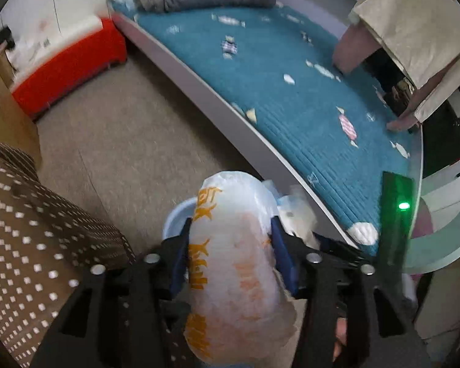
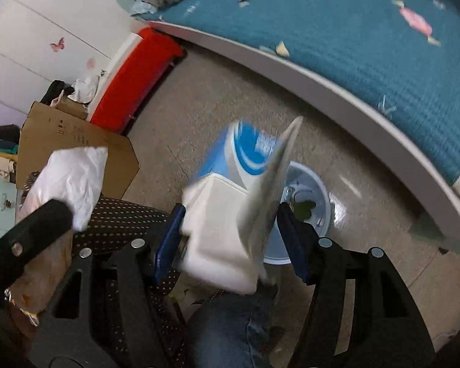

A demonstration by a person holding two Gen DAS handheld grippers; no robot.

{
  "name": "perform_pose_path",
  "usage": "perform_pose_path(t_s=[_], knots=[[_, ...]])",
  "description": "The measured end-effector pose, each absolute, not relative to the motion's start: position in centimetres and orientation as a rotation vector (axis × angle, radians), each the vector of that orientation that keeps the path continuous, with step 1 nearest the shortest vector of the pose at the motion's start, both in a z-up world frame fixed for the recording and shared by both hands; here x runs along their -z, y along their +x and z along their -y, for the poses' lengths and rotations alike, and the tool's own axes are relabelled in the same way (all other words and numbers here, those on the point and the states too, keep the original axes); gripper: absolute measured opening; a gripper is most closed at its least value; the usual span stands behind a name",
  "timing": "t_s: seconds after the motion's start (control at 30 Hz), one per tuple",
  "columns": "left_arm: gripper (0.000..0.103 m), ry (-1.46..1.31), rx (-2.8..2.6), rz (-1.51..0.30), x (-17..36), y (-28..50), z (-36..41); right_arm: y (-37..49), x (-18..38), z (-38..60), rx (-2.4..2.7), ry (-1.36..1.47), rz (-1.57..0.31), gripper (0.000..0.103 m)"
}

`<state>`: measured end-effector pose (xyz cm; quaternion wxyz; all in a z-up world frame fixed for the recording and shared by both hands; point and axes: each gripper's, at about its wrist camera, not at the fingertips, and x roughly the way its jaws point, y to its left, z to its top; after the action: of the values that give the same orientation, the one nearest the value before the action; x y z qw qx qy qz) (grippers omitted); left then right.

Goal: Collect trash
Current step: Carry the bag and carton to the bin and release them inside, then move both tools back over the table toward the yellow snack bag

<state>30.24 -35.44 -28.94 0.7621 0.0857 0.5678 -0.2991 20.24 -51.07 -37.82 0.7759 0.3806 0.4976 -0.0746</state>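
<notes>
In the left wrist view, a brown cloth with white dots (image 1: 30,230) fills the lower left and a red box (image 1: 67,64) stands at the upper left, on the floor. At the bottom centre is my left gripper (image 1: 230,222). A clear plastic bag with orange print (image 1: 233,270) fills the space between its fingers and reaches both blue pads, but I cannot tell if the pads press on it or only stand beside it. Just behind the fingertips I see the rim of a light blue bin (image 1: 174,217) on the floor. To the right runs a bed with a teal cover (image 1: 291,92).

In the right wrist view, a cardboard box (image 2: 76,135) is at the left. In the centre, my right gripper (image 2: 231,208) has a white and blue carton (image 2: 217,224) between its fingers. The carton is blurred while the fingers are sharp; it meets the left pad, but I cannot tell if it is clamped. The bin lies on the floor right of the carton, with some scraps inside, and the bed edge crosses the upper right.
</notes>
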Motion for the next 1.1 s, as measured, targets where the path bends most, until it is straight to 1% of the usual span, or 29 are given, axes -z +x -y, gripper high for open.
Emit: perform_pose_path(t_s=[0.03,0.07,0.1,0.13,0.2,0.27,0.3,0.57,0.83,1.1], knots=[[0.070,0.185,0.660,-1.232,28.8,30.5,35.3,20.4,38.4,51.0,0.155,0.837,-1.083,0.064],[0.075,0.195,0.666,-1.218,28.5,30.5,35.3,20.4,38.9,51.0,0.149,0.848,-1.091,0.066],[0.080,0.210,0.663,-1.202,28.3,30.4,35.3,20.5,39.3,51.1,0.147,0.856,-1.097,0.072],[0.083,0.226,0.657,-1.186,28.1,30.3,35.3,20.4,39.6,51.2,0.151,0.867,-1.097,0.081],[0.085,0.251,0.656,-1.163,27.7,29.9,35.2,20.0,39.7,51.3,0.160,0.886,-1.093,0.089],[0.087,0.259,0.650,-1.145,27.4,29.6,35.1,19.4,39.2,51.3,0.173,0.892,-1.076,0.093],[0.088,0.257,0.642,-1.134,27.1,29.5,34.7,19.0,38.8,51.3,0.180,0.884,-1.069,0.097],[0.088,0.210,0.628,-1.042,24.1,27.3,32.5,16.3,33.9,51.2,0.233,0.839,-0.973,0.097],[0.089,0.169,0.626,-0.917,18.9,23.4,29.2,13.7,25.4,49.1,0.225,0.740,-0.836,0.097],[0.090,0.132,0.602,-0.809,14.3,20.1,24.7,12.0,19.5,45.6,0.175,0.665,-0.760,0.097]])
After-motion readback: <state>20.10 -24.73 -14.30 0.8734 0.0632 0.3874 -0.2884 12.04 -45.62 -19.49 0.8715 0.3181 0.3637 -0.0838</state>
